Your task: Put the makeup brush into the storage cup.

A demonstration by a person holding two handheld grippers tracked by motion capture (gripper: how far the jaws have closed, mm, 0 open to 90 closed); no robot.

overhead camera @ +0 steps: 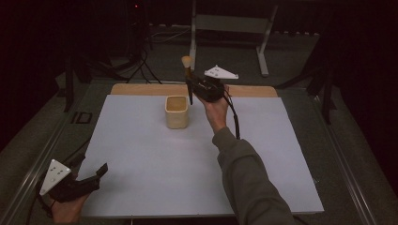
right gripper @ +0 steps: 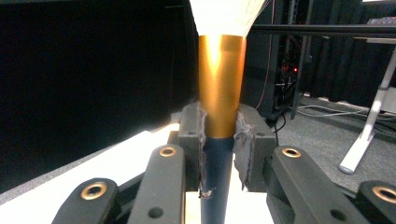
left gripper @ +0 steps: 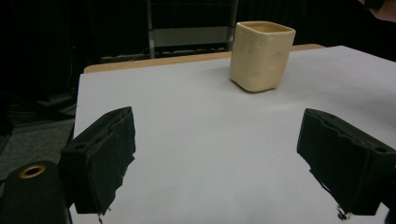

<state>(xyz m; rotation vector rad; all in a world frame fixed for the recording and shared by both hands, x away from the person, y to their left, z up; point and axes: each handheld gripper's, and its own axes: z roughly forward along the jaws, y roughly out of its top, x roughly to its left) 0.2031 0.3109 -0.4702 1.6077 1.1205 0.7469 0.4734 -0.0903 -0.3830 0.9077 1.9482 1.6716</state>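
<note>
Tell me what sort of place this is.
Probably a lab or recording studio: dark curtained surroundings, cables across the grey floor, a white desk frame behind, and a bare white work table with only a cream cup.

Right hand-held gripper (overhead camera: 190,86) raised, clamped — left hand-held gripper (overhead camera: 94,176) low, jaws apart.

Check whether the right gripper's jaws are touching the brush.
Touching. In the right gripper view, the right gripper has both jaws pressed against the brush, clamping where its gold ferrule meets the dark handle.
</note>
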